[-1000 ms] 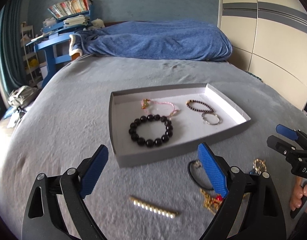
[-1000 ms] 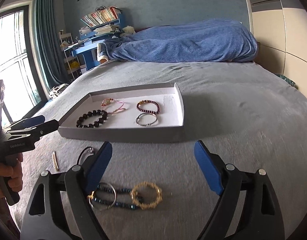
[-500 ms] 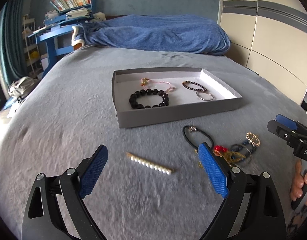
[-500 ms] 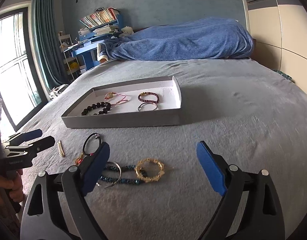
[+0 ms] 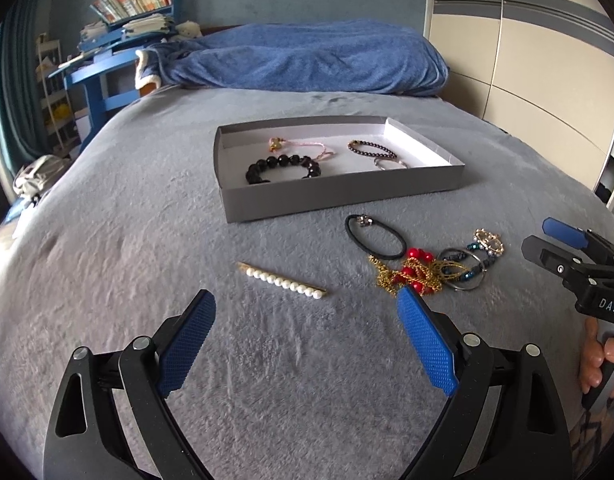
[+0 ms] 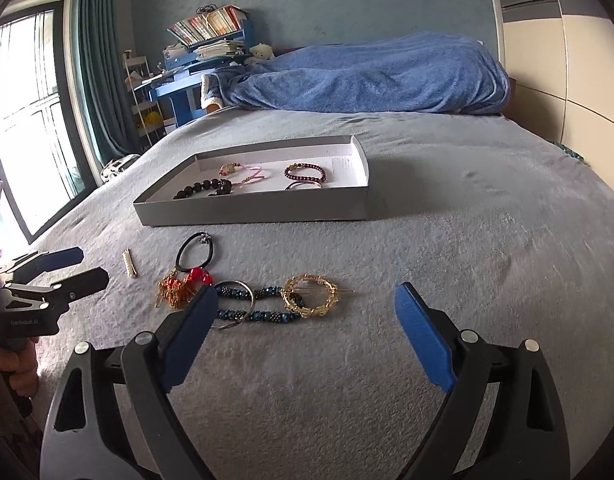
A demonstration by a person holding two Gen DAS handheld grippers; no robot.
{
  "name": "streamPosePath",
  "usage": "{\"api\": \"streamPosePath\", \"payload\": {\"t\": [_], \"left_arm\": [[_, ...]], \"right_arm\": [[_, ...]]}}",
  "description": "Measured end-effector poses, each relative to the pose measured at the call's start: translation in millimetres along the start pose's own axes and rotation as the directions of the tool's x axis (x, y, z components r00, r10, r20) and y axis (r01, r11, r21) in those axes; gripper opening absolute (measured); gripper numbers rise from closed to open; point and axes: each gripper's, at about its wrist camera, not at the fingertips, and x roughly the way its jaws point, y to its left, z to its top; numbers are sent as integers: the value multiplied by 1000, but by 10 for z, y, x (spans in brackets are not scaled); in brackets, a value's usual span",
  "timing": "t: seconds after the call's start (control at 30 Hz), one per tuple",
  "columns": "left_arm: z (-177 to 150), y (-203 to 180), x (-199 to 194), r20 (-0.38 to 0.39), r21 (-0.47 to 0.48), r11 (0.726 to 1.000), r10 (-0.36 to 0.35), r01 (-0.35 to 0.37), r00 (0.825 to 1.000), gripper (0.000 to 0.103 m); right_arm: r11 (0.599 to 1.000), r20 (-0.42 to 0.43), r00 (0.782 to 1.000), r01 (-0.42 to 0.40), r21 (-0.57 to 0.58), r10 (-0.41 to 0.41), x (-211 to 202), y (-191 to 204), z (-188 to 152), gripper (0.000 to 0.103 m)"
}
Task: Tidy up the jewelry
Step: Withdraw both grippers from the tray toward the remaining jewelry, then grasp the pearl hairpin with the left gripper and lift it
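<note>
our left gripper (image 5: pixel 303 320) gapes empty; the pearl clip (image 5: pixel 283 280) lies just ahead on the bed, its length crosswise to us. our right gripper (image 6: pixel 307 312), wide and empty, faces the gold ring (image 6: pixel 311 294), seemingly tangled with beads. the tray (image 5: pixel 339 196) sits beyond.

bedcover (image 5: pixel 127 240) plain grey, plush | tray (image 5: pixel 339 196) grey outside, white inside | bead bracelet (image 5: pixel 283 168) glossy black | hair clip (image 5: pixel 285 280) white pearls on gold | hair tie (image 5: pixel 373 236) black | necklace (image 6: pixel 183 284) red beads, gold chain | round brooch (image 6: pixel 313 294) gold | gripper pads (image 6: pixel 421 340) blue, dimpled texture
</note>
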Motion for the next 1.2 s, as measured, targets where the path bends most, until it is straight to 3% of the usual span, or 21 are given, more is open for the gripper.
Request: {"api": "streamPosePath", "payload": {"t": [0.2, 0.33, 0.4, 0.47, 0.53, 0.6, 0.73, 1.2], "left_arm": [[96, 87, 173, -56, -30, 998, 49, -51, 997, 91], [212, 194, 339, -101, -78, 993, 84, -92, 991, 86], [256, 225, 426, -127, -95, 991, 82, -94, 988, 77], [287, 235, 556, -167, -108, 990, 69, -88, 983, 57], [289, 234, 658, -198, -109, 990, 64, -87, 978, 46], [294, 203, 700, -199, -89, 992, 72, -92, 977, 41], [285, 133, 674, -191, -42, 997, 51, -60, 980, 9], [10, 172, 325, -168, 8, 999, -39, 41, 985, 8]], "right_arm": [[1000, -12, 1000, 3, -7, -3, 34, 6, -16, 89], [1000, -16, 1000, 3, -12, -3, 47, 14, -17, 89], [1000, -19, 1000, 3, -12, -4, 59, 21, -12, 89], [1000, -22, 1000, 3, -7, -3, 66, 15, -14, 89], [1000, -26, 1000, 2, -1, -2, 74, 3, -14, 89], [1000, -28, 1000, 0, 5, 0, 85, -7, -12, 89], [1000, -33, 999, -7, 17, 8, 102, -34, -4, 89], [999, -31, 999, -18, 49, 19, 102, -109, 4, 89]]}}
